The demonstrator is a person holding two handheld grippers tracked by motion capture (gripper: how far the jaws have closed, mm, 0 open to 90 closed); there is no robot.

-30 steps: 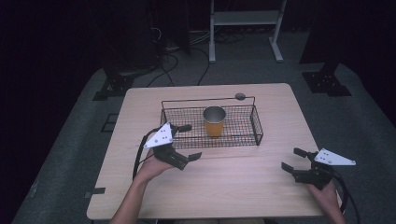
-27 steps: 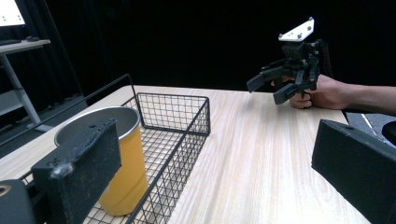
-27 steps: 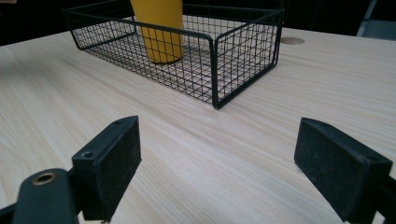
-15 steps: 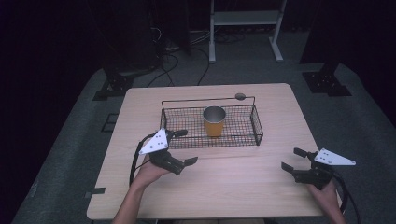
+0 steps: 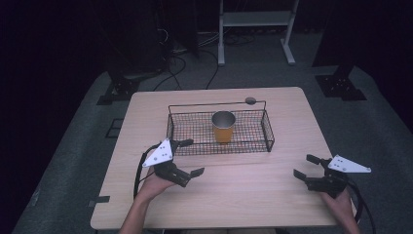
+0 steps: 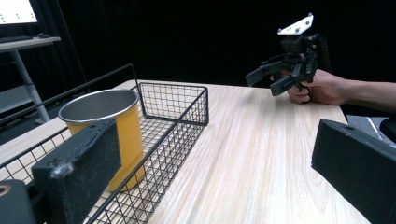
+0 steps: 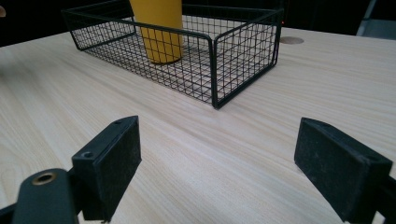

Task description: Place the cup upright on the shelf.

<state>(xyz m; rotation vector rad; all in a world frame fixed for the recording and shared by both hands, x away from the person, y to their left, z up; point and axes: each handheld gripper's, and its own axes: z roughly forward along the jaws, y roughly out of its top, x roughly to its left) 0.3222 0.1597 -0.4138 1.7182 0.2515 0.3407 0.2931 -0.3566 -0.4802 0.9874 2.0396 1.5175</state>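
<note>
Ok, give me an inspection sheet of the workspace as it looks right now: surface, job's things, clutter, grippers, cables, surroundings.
Surface: light wooden table, bare around the basket.
Job's things: yellow metal cup with silver rim standing upright inside the black wire mesh basket at the middle of the table.
Clutter: small round grey disc on the table behind the basket; otherwise nothing seen.
Grippers: left gripper open, empty, near the basket's front left corner; right gripper open, empty, near the table's front right.
Cables: black cable trailing from each gripper; more cables on the floor behind the table.
Surroundings: dark room, grey floor, white metal stand at the back.
</note>
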